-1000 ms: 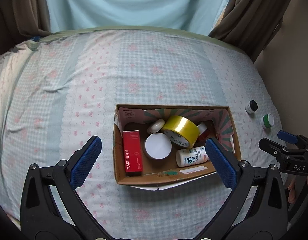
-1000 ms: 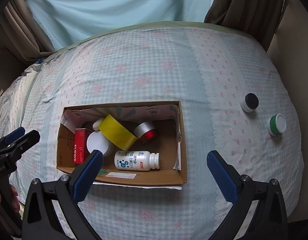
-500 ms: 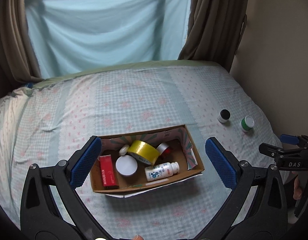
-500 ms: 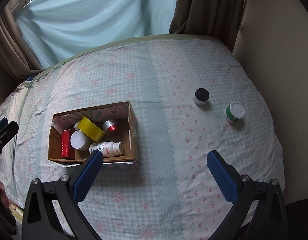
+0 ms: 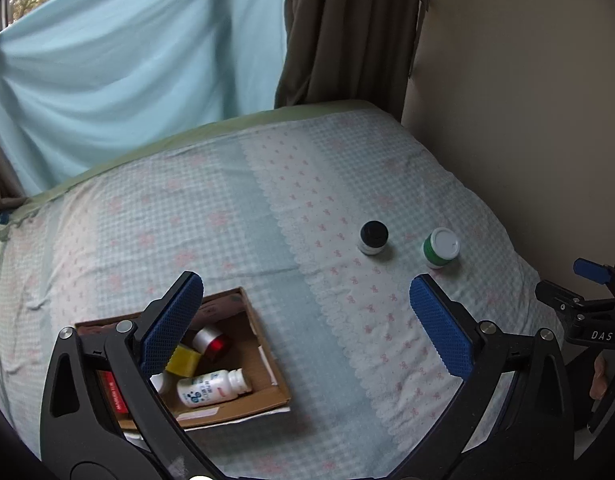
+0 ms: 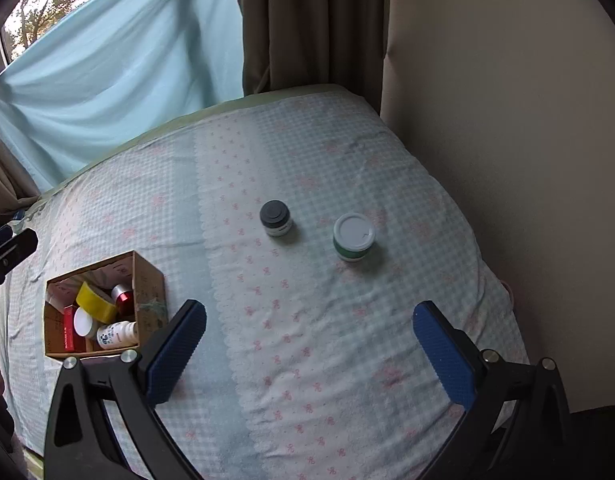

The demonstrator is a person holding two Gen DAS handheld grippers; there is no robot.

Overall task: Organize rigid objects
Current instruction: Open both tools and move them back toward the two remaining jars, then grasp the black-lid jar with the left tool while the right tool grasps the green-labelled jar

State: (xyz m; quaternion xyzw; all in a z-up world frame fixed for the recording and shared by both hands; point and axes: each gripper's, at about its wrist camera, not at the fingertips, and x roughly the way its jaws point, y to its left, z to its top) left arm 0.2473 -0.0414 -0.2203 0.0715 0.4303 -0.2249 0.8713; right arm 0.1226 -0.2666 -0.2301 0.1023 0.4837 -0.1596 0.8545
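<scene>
A cardboard box (image 5: 267,360) (image 6: 149,292) lies on the bed and holds a yellow tape roll (image 6: 93,302), a white bottle (image 5: 211,388), a red box (image 6: 69,330), a red-and-silver jar (image 5: 211,342) and a white-lidded jar (image 6: 83,322). A black-lidded jar (image 5: 373,237) (image 6: 276,218) and a green jar with a white lid (image 5: 440,247) (image 6: 353,237) stand on the bedsheet to the right of the box. My left gripper (image 5: 307,320) is open and empty above the box's right side. My right gripper (image 6: 309,348) is open and empty, short of the two jars.
The bed has a pale checked sheet with pink bows (image 6: 291,320). A beige wall (image 6: 507,120) runs along its right edge. Brown curtains (image 5: 347,32) and a light blue cloth (image 5: 127,80) hang behind it. The right gripper's tip (image 5: 587,312) shows in the left view.
Both grippers have pulled back from the box and swung right. The two jars on the sheet now sit nearer the middle of both views. Both grippers stay open.
</scene>
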